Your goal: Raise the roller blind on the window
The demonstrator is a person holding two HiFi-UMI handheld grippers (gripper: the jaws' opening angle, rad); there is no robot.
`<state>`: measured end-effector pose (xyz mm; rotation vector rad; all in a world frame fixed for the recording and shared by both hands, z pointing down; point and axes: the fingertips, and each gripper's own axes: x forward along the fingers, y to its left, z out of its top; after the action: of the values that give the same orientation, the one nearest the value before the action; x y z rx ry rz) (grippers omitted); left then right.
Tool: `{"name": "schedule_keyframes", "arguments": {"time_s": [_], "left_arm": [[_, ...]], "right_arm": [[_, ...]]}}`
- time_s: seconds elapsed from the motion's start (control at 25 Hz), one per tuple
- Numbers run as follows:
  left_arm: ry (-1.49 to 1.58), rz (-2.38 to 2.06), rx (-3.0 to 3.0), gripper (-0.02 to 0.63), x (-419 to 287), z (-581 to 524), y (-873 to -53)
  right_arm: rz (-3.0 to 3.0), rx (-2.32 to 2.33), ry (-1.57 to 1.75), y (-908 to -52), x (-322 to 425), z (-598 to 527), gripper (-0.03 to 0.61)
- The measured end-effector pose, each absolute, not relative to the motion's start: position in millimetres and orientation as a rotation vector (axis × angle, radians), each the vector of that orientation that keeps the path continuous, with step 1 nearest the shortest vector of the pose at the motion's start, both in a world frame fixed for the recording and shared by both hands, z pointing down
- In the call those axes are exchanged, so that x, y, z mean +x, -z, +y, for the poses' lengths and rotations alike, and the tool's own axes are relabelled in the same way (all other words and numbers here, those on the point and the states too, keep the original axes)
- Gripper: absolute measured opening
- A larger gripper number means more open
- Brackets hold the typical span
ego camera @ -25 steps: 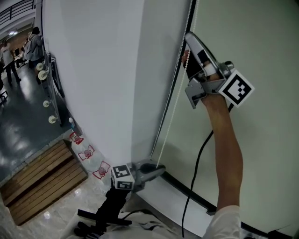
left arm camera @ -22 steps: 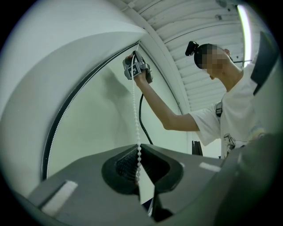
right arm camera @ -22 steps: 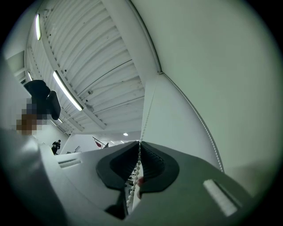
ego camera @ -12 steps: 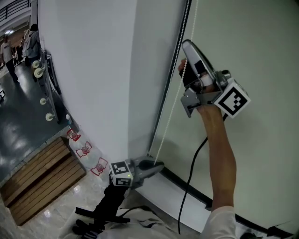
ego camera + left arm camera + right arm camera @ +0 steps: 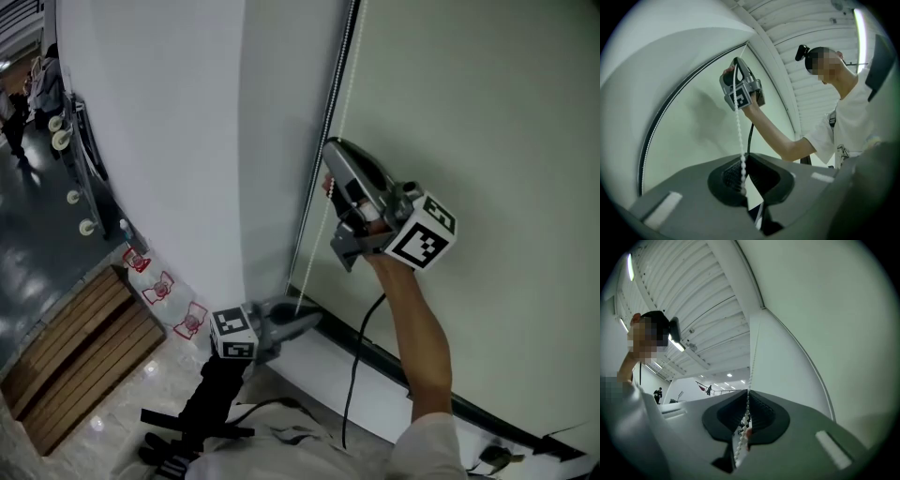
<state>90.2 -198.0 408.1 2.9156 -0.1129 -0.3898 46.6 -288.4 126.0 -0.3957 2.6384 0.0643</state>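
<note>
Head view looks down the pale green roller blind (image 5: 497, 122), which hangs to the right of a white pillar (image 5: 169, 141). Its bead chain (image 5: 739, 131) runs down the blind's left edge. The right gripper (image 5: 335, 161) has its jaws pinched tight on the chain higher up. The left gripper (image 5: 309, 322) is clamped on it lower down.

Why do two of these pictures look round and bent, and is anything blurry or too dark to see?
Left gripper view: round fisheye, black corners; the dark frame strip bows into an arc; the left claw looms dim and soft, the bead chain bright. Right gripper view: same bending, a ceiling lamp glares. Head view: straighter lines, even light, right claw fairly sharp.
</note>
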Motion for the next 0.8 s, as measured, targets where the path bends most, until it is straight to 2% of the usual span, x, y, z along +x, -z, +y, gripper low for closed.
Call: {"name": "schedule_keyframes", "arguments": {"time_s": [0.8], "left_arm": [[0.381,-0.131,2.928,0.000,85,-206,-406]], "right_arm": [[2.808,-0.414,0.200,-293,38,-261,0.012]]}}
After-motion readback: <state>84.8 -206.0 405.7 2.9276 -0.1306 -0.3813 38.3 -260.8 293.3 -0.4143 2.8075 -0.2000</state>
